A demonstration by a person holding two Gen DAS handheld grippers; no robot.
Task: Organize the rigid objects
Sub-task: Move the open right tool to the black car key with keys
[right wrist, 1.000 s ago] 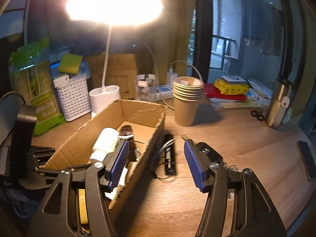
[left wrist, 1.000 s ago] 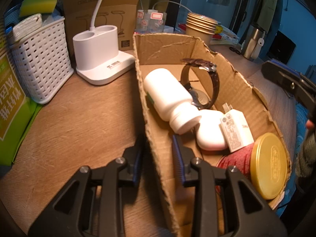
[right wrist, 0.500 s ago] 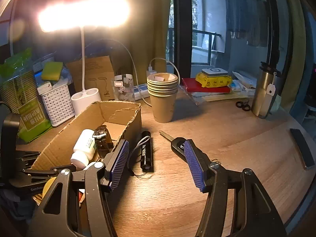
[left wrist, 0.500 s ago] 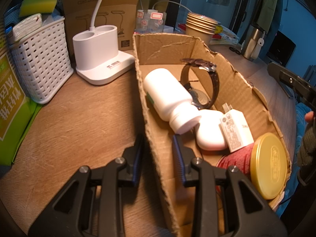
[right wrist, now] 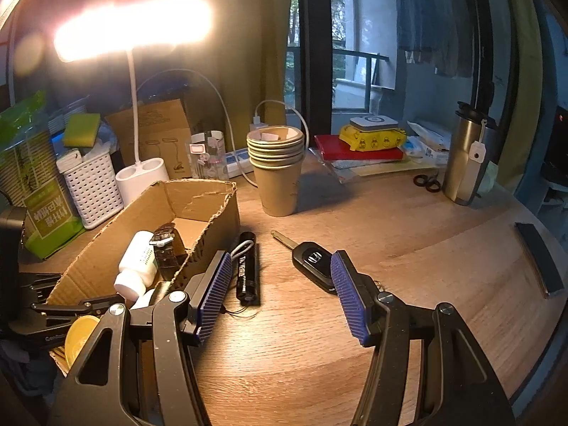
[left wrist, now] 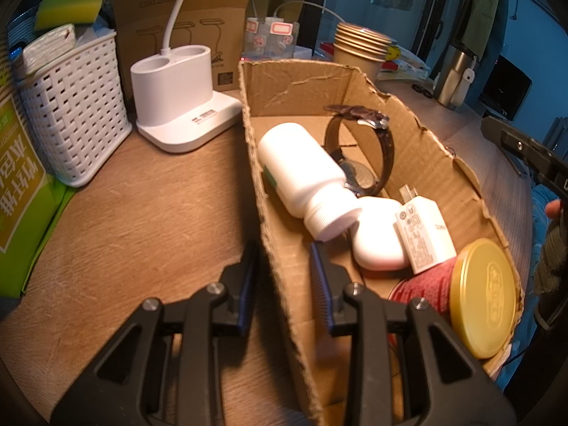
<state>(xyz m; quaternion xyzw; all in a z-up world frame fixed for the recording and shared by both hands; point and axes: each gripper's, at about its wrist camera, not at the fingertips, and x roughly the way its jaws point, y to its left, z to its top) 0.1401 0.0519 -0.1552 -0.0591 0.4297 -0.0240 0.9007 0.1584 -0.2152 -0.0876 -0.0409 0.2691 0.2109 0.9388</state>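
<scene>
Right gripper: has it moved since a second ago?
Yes. The right gripper has swung rightward off the cardboard box; its fingers now frame bare table between flashlight and car key.

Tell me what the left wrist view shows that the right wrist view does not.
Only the left wrist view shows the white plug adapter and the white oval case inside the box. Only the right wrist view shows the black flashlight and the black car key on the wooden table. Both show the brown cardboard box, the white plastic bottle and the dark-strapped wristwatch.
</scene>
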